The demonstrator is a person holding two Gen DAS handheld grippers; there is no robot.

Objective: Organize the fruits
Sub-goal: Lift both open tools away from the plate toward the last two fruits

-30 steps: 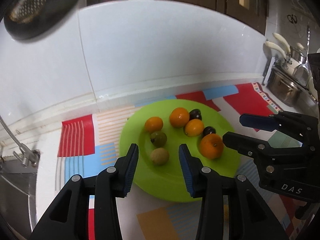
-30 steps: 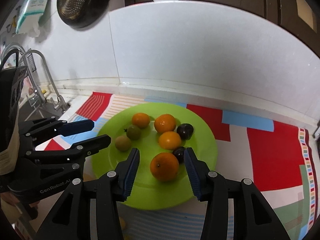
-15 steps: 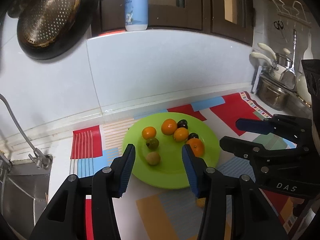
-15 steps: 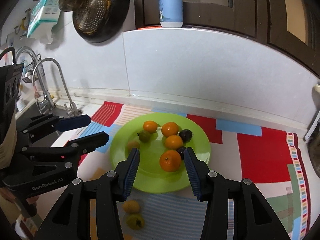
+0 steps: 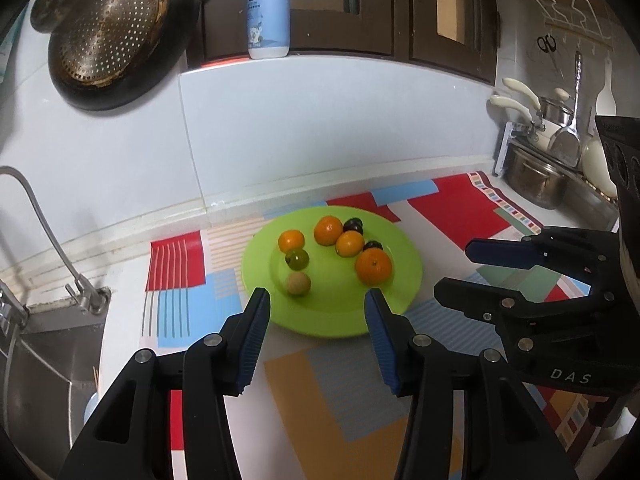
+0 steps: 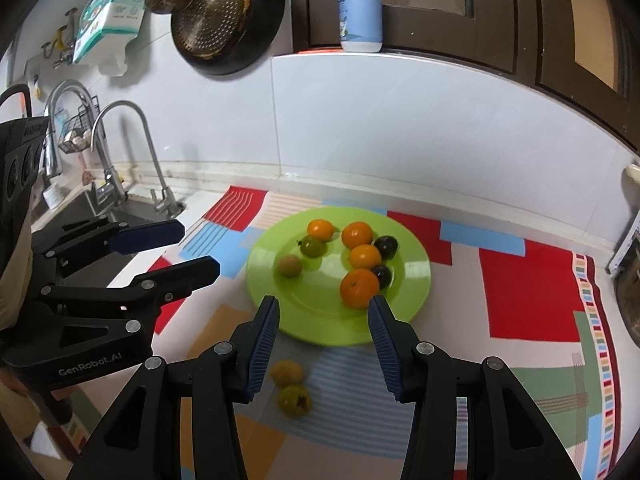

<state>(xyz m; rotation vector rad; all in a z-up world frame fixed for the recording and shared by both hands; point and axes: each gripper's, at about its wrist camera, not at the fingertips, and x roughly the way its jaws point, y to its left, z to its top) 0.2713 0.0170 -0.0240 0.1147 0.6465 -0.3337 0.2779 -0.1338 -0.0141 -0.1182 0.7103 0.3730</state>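
A lime-green plate point(image 5: 340, 314) point(image 6: 320, 322) lies on a patchwork mat. On it sit several oranges, the largest point(image 5: 373, 266) point(image 6: 359, 287) nearest me, two dark plums point(image 6: 386, 246), a green fruit point(image 5: 297, 259) and a tan fruit point(image 5: 298, 284). Two small yellowish fruits point(image 6: 286, 372) rest on the mat in front of the plate, between the right fingers. My left gripper point(image 5: 316, 296) point(image 6: 198, 247) is open and empty, held above the plate's near-left edge. My right gripper point(image 6: 323, 302) point(image 5: 456, 268) is open and empty too, just short of the plate's near rim.
A sink point(image 6: 120, 216) with a curved faucet point(image 6: 120, 112) lies to the left. Steel pots point(image 5: 532, 180) stand at the right end of the counter. A colander pan point(image 5: 112, 36) hangs on the white wall, and a blue bottle point(image 5: 269, 12) stands on the ledge above.
Both grippers have drawn back and risen from the plate, which now looks smaller and farther. The left jaws stand slightly wider. Two loose fruits have come into the right wrist view.
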